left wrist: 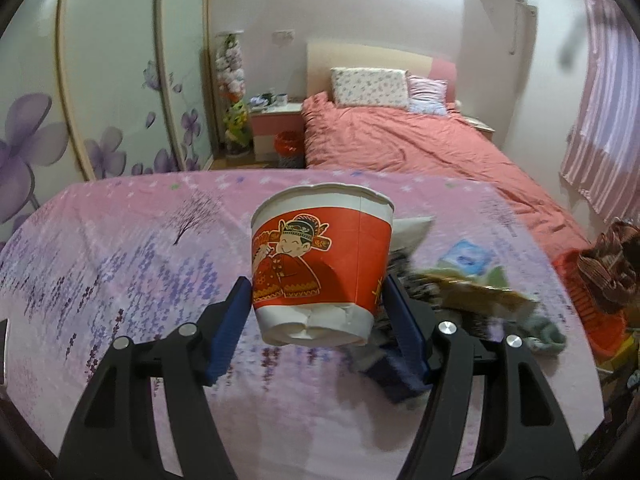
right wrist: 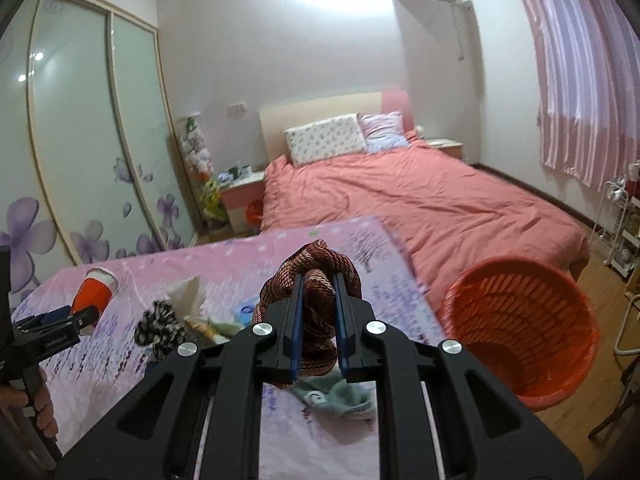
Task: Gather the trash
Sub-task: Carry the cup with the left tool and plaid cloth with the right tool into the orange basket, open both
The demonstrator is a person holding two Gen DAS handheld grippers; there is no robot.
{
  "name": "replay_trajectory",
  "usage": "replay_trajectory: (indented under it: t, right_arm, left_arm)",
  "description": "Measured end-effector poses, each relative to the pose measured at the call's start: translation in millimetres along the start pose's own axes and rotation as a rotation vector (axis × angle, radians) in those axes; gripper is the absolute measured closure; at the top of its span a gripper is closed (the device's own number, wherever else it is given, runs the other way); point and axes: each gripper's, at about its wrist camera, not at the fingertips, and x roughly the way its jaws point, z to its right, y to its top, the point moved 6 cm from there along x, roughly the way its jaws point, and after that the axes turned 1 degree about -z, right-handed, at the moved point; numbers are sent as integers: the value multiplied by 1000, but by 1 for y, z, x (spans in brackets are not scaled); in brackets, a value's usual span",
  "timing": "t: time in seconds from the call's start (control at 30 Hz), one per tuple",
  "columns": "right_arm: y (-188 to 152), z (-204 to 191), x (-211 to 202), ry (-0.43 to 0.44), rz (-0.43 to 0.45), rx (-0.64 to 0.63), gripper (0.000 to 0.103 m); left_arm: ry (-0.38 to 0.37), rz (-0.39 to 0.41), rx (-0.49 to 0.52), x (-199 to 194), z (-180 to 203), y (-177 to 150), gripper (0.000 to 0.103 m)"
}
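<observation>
left claw (left wrist: 318,300) clamped on a red paper cup (left wrist: 322,264), pads pressed against its lower sides, base creased and dented; cup upright, lifted clear of the pink tabletop (left wrist: 120,264). right claw (right wrist: 316,322) closed tight on a bunched red-brown cloth (right wrist: 314,276), folds bulging above and below the pads, also off the tabletop.

outward from there: more litter in a loose heap near the middle-right of the tabletop: a checked dark rag (right wrist: 160,326), a white tissue (right wrist: 188,292), a blue-white packet (left wrist: 466,258), a yellowish wrapper (left wrist: 480,292), a pale green cloth (right wrist: 340,396) just under the right claw. orange basket (right wrist: 524,328) on the floor, right of the tabletop, mouth open and tilted toward the camera. bed (right wrist: 420,204) far behind.

risks, as judged from here:
- cup crushing further under the squeeze, then slipping out; thin wall already buckled at the base.
- anything left inside the cup spilling on the tabletop if tipped before reaching the basket; inside not visible.
- cloth gripped only through the middle, so hanging ends could snag the heap and drag litter off the edge, or catch on the basket rim instead of dropping in.
- both claws heading right together could collide, the left having to cross past the right.
- cloth may not be trash at all; cannot tell.
</observation>
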Motion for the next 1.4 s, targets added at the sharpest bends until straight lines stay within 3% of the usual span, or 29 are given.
replay_trajectory:
  t: [0.3,0.63,1.1,1.4]
  right_arm:
    - [12,44,-26,-83,77,30,89]
    - [11,95,-32,-172,97,77,89]
    - [1,182,-21,-300,86,167,89]
    - [-7,228,-5,-308,56,268,88]
  left_arm:
    - [-77,49,80,-32,72,14,37]
    - [-184,50,179,-36,165,15,37]
    - [-434,-25,335,-5,342,-9,37]
    - [-496,-94,420,35,431,-32,36]
